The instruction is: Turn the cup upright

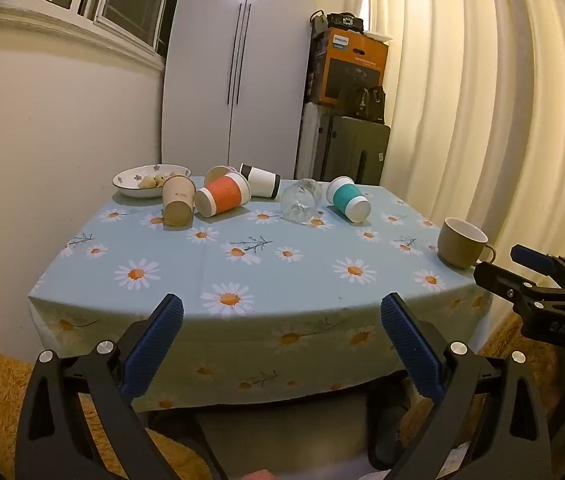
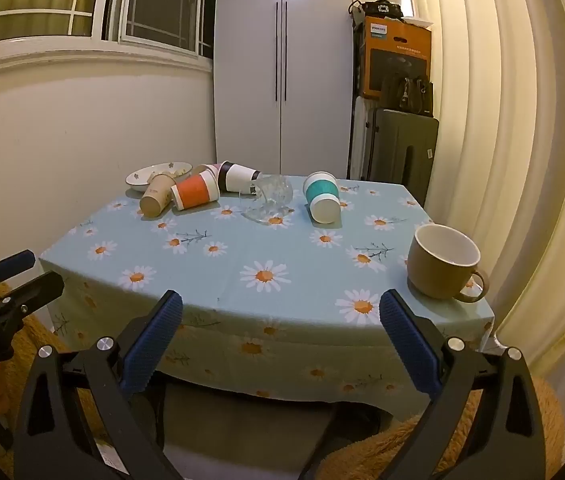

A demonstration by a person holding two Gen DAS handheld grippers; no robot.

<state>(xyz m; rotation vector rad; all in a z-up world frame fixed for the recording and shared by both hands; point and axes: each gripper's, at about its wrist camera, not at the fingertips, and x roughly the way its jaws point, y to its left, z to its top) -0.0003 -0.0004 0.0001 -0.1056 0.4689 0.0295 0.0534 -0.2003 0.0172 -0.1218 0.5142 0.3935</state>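
Daisy-print table [image 1: 282,276]: far along it, tipped paper cups [image 1: 222,196] lie beside a food bowl [image 1: 150,180]; a mug [image 2: 442,264] stands near right. My left gripper [image 1: 282,308] and right gripper [image 2: 281,304] gape wide, holding nothing.

Five paper cups [image 1: 223,199], one glass [image 1: 301,201], one mug [image 1: 461,247], one bowl [image 1: 130,188], two hand-held grippers [image 1: 281,320]

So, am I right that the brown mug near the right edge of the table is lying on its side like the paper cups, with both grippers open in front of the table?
Not quite: the brown mug stands upright, its opening facing up, as the right wrist view shows. The paper cups, such as the orange cup and the teal cup, do lie on their sides, and the left gripper and right gripper are both open.
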